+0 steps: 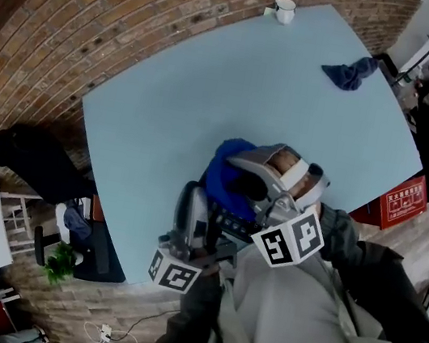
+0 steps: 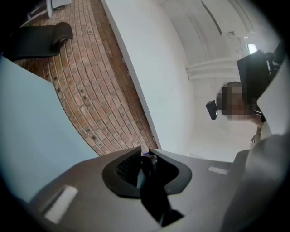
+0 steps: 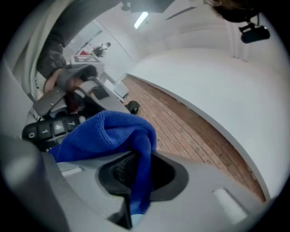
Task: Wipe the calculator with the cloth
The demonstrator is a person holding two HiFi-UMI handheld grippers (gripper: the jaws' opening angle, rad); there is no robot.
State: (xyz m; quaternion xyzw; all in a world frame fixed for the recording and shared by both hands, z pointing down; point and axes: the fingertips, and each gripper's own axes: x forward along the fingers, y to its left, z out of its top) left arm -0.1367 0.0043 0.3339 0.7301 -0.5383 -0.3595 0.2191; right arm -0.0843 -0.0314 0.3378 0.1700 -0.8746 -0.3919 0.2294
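Viewed from overhead: a pale grey top [image 1: 294, 324] beneath a darker jacket [image 1: 380, 278], its sleeves [image 1: 191, 314] a deep grey-green. In moulded grey plastic, the curved shells of the left gripper [image 1: 194, 192] and right gripper [image 1: 240, 167], each capped by a white cube, left [image 1: 174, 273] and right [image 1: 289, 239], printed with black square markers. Close up, smooth grey jaws carrying pale rectangular insets [image 2: 61, 204], with black ribbed pads [image 2: 127, 165] set in dark, scooped recesses [image 3: 165, 174].
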